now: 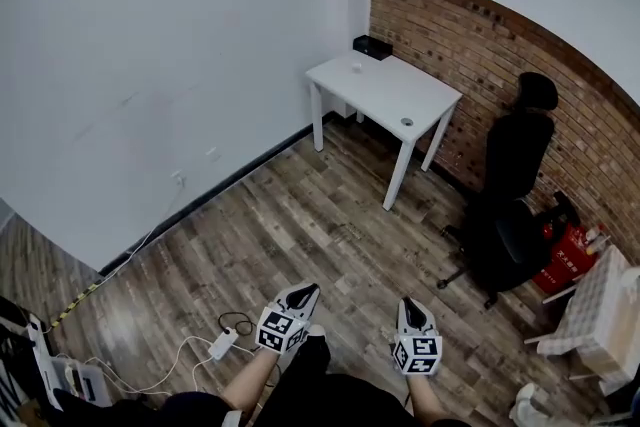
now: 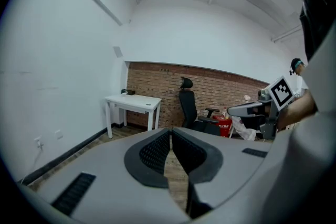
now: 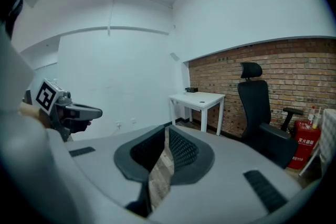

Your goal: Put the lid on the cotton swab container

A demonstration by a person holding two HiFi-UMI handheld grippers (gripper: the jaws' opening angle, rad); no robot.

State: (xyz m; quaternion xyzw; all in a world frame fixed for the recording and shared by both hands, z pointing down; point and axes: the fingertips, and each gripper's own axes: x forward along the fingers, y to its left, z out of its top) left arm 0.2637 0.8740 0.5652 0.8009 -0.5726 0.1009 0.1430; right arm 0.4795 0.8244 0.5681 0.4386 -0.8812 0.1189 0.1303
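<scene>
Left claw, right claw shut — floor runs to table.

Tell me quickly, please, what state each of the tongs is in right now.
The left tongs are closed, holding nothing.
The right tongs are closed, holding nothing.

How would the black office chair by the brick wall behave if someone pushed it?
The black office chair would probably roll rather than tip: it appears to stand on a splayed base on the smooth wood floor. Its tall back may make it swivel or lean.
</scene>
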